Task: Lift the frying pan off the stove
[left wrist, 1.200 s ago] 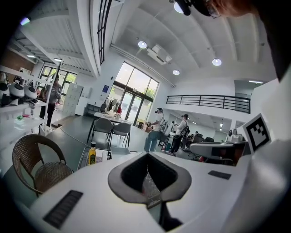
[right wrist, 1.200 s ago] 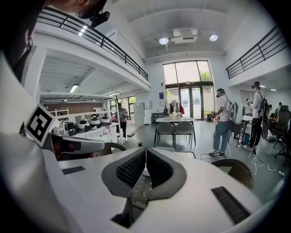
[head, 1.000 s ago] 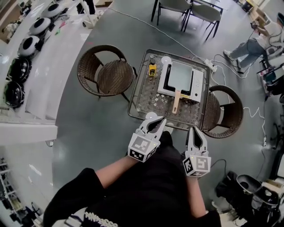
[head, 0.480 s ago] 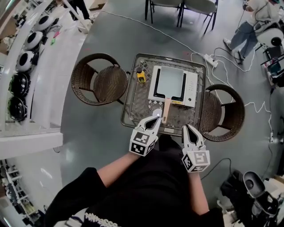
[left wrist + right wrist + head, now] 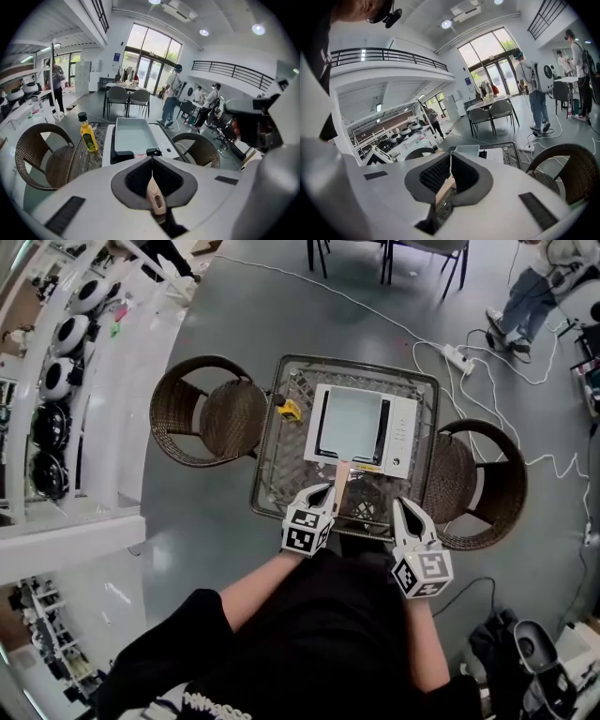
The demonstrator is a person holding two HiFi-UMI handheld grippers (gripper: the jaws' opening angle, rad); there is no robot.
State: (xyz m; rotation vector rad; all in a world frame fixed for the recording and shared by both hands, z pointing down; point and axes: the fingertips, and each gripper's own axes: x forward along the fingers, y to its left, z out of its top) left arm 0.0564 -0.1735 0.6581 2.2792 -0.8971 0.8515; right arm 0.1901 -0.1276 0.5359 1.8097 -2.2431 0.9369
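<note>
Two grippers, both with jaws closed and nothing clamped. The left gripper [image 5: 326,495] hangs over the near table edge with its tips together right above the pan's pale wooden handle [image 5: 343,474]. Whether it touches the handle is hard to tell. The right gripper [image 5: 405,507] sits just beside it, over the same edge, tips also together.

One square glass-topped table with a metal frame [image 5: 274,460]. On it, one white flat countertop stove [image 5: 401,432] with one rectangular grey frying pan [image 5: 352,420] resting on top, handle sticking out toward the person. One small yellow oil bottle with a black cap [image 5: 289,410] stands near the stove's left side.

Two brown wicker chairs, one [image 5: 211,413] left and one [image 5: 478,479] right, crowd the table's sides. The near edge has open room. Farther off, a white power strip [image 5: 457,357] and cables lie on the grey floor. The chairs at the top edge are cut off.
</note>
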